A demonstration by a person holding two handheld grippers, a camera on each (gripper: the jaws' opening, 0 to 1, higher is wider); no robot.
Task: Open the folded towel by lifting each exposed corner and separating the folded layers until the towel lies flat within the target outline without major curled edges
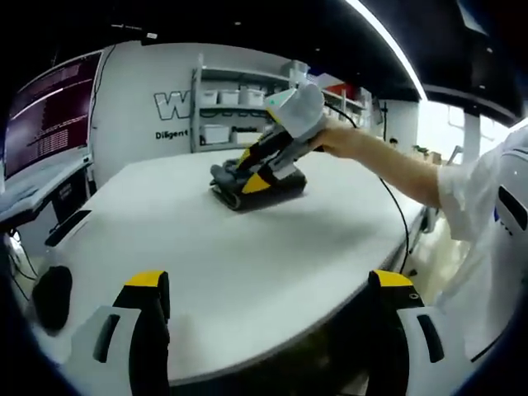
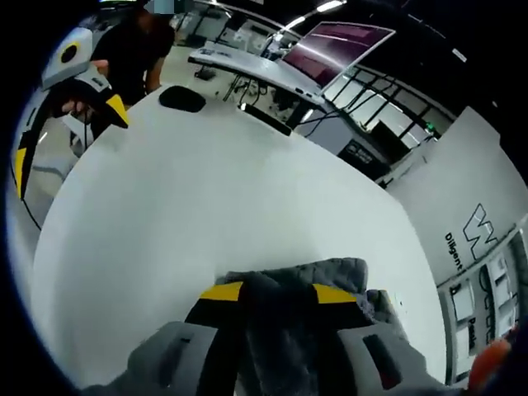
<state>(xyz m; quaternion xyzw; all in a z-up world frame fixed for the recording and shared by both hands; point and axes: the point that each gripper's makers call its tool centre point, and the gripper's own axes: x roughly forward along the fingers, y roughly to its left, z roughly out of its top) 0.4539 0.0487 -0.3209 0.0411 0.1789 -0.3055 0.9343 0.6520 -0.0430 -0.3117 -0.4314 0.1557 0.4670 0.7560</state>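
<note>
A dark grey folded towel (image 1: 272,188) lies on the far middle of the white table (image 1: 206,256). In the left gripper view my right gripper (image 1: 252,169) comes down on the towel's left end, held by a person's hand (image 1: 334,139). Seen from the right gripper view, the towel (image 2: 285,285) is bunched between the right gripper's (image 2: 278,293) yellow-tipped jaws, which are shut on it. My left gripper (image 1: 271,285) hovers wide open over the table's near edge, far from the towel and holding nothing. It also appears at the far end of the table (image 2: 206,206) as the left gripper (image 2: 66,139).
A black mouse (image 1: 51,297) (image 2: 181,99) lies near one table edge. A monitor (image 1: 49,115) (image 2: 334,45) stands on a side desk. Shelves with white bins (image 1: 239,107) line the wall. A person in dark clothes (image 2: 132,49) stands beyond the table. A cable (image 1: 400,214) hangs off the table's side.
</note>
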